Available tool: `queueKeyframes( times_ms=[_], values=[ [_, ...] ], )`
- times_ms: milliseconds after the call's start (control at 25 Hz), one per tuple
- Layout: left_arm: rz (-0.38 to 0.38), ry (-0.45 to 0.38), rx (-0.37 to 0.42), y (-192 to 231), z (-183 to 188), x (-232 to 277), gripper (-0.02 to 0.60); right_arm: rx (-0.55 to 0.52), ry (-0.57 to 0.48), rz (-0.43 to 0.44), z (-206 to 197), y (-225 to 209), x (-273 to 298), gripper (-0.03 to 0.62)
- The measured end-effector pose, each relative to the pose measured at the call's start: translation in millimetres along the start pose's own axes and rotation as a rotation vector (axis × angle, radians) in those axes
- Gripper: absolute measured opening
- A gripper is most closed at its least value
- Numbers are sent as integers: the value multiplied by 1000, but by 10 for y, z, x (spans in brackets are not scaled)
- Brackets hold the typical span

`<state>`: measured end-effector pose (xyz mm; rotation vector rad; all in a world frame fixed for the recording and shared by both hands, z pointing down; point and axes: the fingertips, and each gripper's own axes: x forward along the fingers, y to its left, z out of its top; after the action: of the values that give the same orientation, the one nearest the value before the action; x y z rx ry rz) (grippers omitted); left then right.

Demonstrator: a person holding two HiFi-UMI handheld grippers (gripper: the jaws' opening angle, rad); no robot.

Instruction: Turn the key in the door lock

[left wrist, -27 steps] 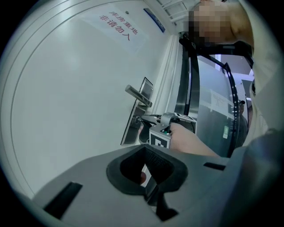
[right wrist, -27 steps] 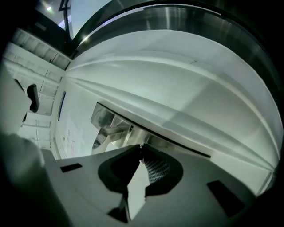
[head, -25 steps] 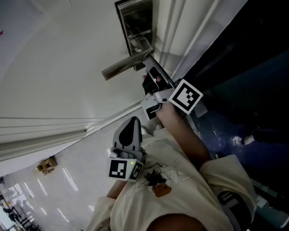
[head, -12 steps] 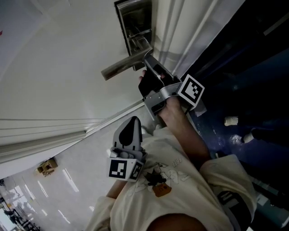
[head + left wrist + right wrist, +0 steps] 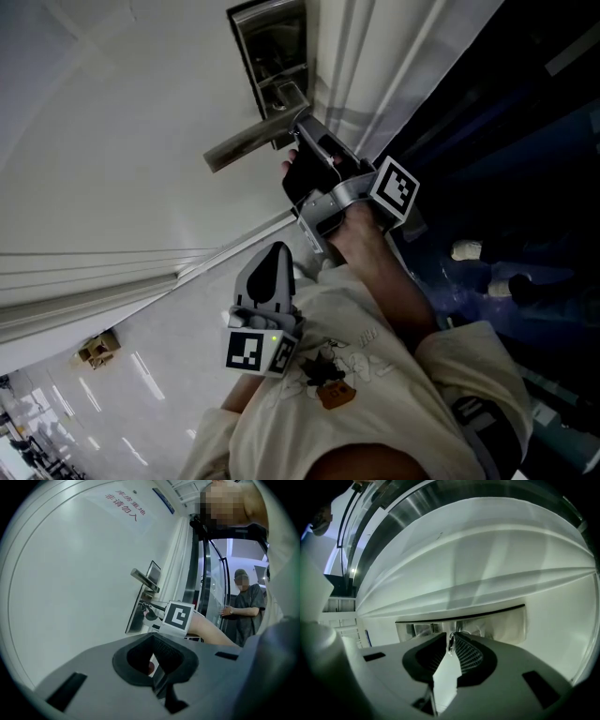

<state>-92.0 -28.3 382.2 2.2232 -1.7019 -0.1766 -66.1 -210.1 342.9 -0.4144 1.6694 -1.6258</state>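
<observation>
A steel lock plate with a lever handle is set in the white door. My right gripper reaches up to the plate just below the handle, marker cube toward me. In the right gripper view its jaws are opening, with the small key between the tips, stuck in the lock plate. The pads look just off the key. My left gripper hangs back near my shirt, shut and empty, pointing at the door. It sees the handle and the right gripper's cube.
The door edge and its frame run beside the lock, with dark floor beyond to the right. A person stands past the doorway. A small cardboard box lies on the pale floor at lower left. A sign with red print is on the wall.
The right gripper has rolled about its own axis at the lock, its marker cube swinging round. It stayed at the keyhole. The left gripper has not moved.
</observation>
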Motion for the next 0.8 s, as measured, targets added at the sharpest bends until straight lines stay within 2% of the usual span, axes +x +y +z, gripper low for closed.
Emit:
queueKeyframes(
  times_ms=[240, 440, 560, 800],
  values=[
    [0, 1, -8, -10, -12, 56, 5, -114, 59, 11, 29, 37, -149, 103],
    [-18, 8, -17, -74, -9, 120, 5, -273, 94, -14, 15, 83, -419, 107],
    [-22, 7, -17, -93, -3, 167, 5, -460, 128, -15, -35, 177, -549, 92],
    [-18, -1, -3, -97, 30, 247, 5, -959, 176, -35, -99, 274, -788, 28]
  ],
)
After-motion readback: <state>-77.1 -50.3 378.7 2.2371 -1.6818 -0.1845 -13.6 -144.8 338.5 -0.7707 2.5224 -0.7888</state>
